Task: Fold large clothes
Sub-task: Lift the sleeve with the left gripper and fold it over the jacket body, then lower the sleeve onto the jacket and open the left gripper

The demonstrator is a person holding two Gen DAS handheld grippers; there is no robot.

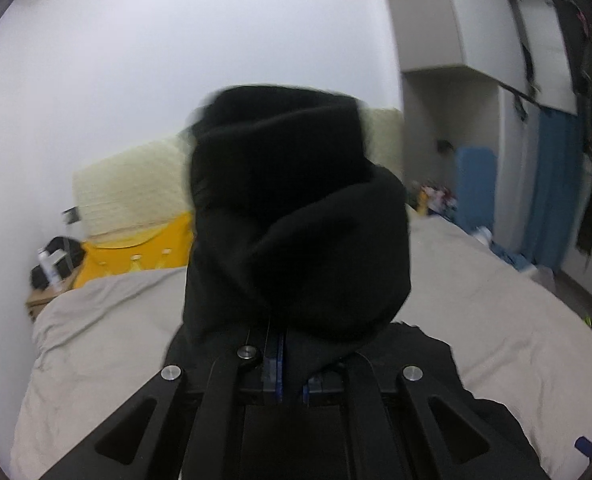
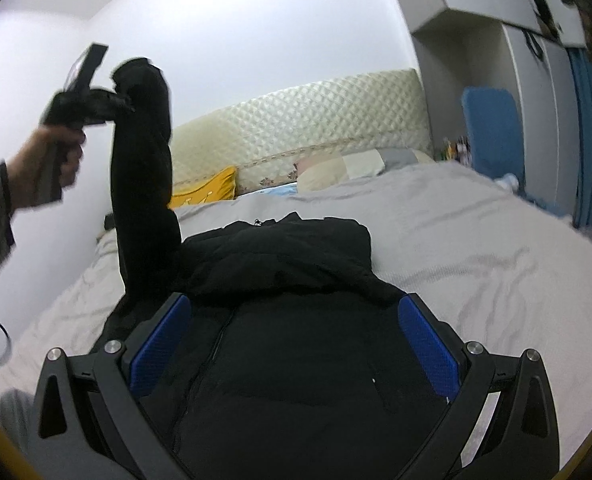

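Two grippers work over a black padded jacket [image 2: 288, 320] that lies spread on a bed [image 2: 476, 248] covered with a pale grey sheet; the jacket's body rests flat on the sheet, its zip running up the middle toward the collar end near the pillows [image 2: 360, 168]. One sleeve [image 2: 144, 184] stands lifted well above the bed, pulled upright from the jacket's left side; the left gripper [image 2: 96, 104], held in the person's left hand [image 2: 60, 152], is clamped on the sleeve's cuff end. From the left wrist view the left gripper [image 1: 292, 368] has its blue pads [image 1: 278, 364] pressed nearly together with the black fabric bunched between and above them. The right gripper [image 2: 296, 344] hovers low over the jacket's body, its blue-padded fingers [image 2: 162, 340] spread wide apart with nothing between them; a yellow cushion [image 2: 208, 192] and a quilted cream headboard [image 2: 304, 128] sit beyond.
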